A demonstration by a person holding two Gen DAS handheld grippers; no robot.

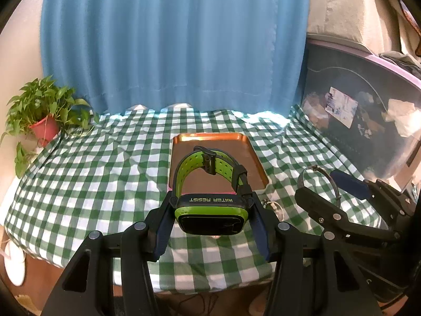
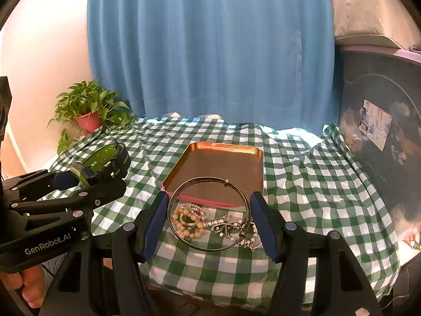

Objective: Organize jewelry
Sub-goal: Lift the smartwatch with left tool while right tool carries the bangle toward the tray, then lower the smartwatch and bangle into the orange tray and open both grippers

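Observation:
My left gripper (image 1: 211, 217) is shut on a green and black watch (image 1: 210, 210), face toward the camera, its strap looped up in front of the orange tray (image 1: 252, 147). My right gripper (image 2: 209, 214) is shut on a thin metal bangle (image 2: 244, 194), held above the cloth. Through the bangle a pile of beaded bracelets (image 2: 192, 221) lies on the checked cloth just before the orange tray (image 2: 223, 163). In the right wrist view the left gripper (image 2: 105, 173) with the watch (image 2: 105, 155) is at left. In the left wrist view the right gripper (image 1: 323, 184) with the bangle (image 1: 329, 176) is at right.
A green-and-white checked cloth (image 2: 302, 173) covers the table. A potted plant (image 2: 88, 110) stands at the back left. A blue curtain (image 2: 210, 47) hangs behind. A large dark storage box (image 2: 381, 131) sits at the right edge. A hand (image 2: 29, 284) grips the left tool.

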